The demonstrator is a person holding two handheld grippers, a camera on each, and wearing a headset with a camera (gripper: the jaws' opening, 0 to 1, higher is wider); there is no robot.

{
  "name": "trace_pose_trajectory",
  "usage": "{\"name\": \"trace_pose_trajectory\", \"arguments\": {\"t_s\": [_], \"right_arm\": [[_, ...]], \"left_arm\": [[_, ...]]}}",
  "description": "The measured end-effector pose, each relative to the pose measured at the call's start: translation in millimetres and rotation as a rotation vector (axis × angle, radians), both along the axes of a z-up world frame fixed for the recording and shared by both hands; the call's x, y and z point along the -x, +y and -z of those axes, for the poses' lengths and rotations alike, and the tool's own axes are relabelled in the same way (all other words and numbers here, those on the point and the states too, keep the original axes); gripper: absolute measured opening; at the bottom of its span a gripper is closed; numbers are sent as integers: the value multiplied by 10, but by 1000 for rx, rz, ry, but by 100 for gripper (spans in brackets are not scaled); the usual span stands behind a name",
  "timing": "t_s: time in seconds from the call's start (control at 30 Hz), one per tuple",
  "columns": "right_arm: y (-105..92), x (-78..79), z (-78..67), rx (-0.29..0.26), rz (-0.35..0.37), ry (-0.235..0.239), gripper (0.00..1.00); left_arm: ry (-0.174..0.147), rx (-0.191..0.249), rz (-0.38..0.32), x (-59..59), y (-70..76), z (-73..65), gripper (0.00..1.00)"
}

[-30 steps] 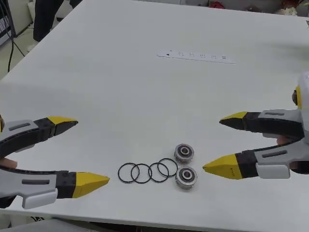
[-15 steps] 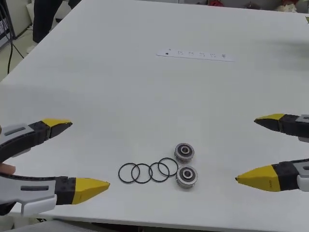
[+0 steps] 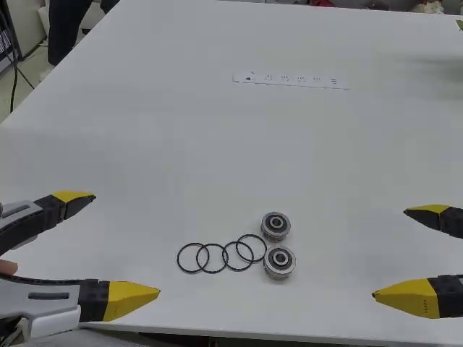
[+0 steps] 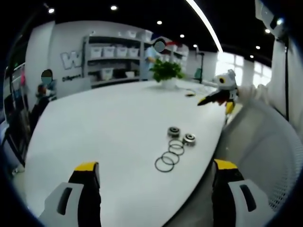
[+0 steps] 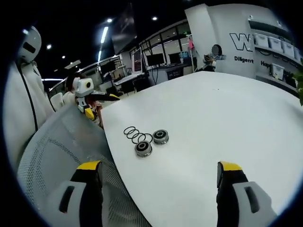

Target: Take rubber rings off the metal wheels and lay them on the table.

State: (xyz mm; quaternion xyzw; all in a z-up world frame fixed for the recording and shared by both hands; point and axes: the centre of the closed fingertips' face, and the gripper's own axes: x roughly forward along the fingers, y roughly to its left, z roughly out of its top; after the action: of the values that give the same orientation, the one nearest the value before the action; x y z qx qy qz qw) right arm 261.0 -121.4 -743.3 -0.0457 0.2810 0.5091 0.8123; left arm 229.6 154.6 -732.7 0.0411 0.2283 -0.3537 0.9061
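Observation:
Two metal wheels lie near the table's front edge, one [image 3: 275,225] behind the other [image 3: 279,262]. Left of them several black rubber rings [image 3: 221,256] lie flat in an overlapping row. My left gripper [image 3: 112,246] is open at the lower left, well apart from the rings. My right gripper [image 3: 416,253] is open at the lower right, away from the wheels. In the left gripper view the wheels [image 4: 182,135] and rings [image 4: 169,157] lie ahead between the yellow tips. In the right gripper view the wheels [image 5: 151,143] and rings [image 5: 134,134] lie ahead to the left.
A white power strip [image 3: 291,80] lies flat farther back on the white table [image 3: 181,137]. A mesh chair back [image 5: 57,151] stands by the table's front edge. Shelves, a potted plant [image 4: 165,72] and people stand in the room behind.
Both grippers have drawn back from the wheels and rings, the right one outward to the right edge, the left one down and left. Wheels and rings have not moved.

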Motion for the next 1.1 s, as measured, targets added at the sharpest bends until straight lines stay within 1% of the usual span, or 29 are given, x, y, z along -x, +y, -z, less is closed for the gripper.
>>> {"name": "trace_pose_trajectory", "arguments": {"t_s": [0.1,0.23,0.37,0.47,0.6,0.8,1.1], "right_arm": [[-26,24,75,-2,14,19,99],[-56,44,156,-15,39,49,99],[-90,60,216,-13,55,65,98],[-108,67,257,-12,65,78,98],[-105,93,284,-13,69,88,98],[-87,128,307,-15,67,99,97],[-72,159,328,-9,61,106,97]], "left_arm": [[8,5,-9,-10,56,56,100],[27,8,-21,-11,101,128,100],[37,13,-30,-2,90,144,100],[41,9,-32,7,68,150,100],[43,14,-34,13,41,147,100],[56,13,-34,36,18,185,100],[54,15,-38,54,20,169,100]]}}
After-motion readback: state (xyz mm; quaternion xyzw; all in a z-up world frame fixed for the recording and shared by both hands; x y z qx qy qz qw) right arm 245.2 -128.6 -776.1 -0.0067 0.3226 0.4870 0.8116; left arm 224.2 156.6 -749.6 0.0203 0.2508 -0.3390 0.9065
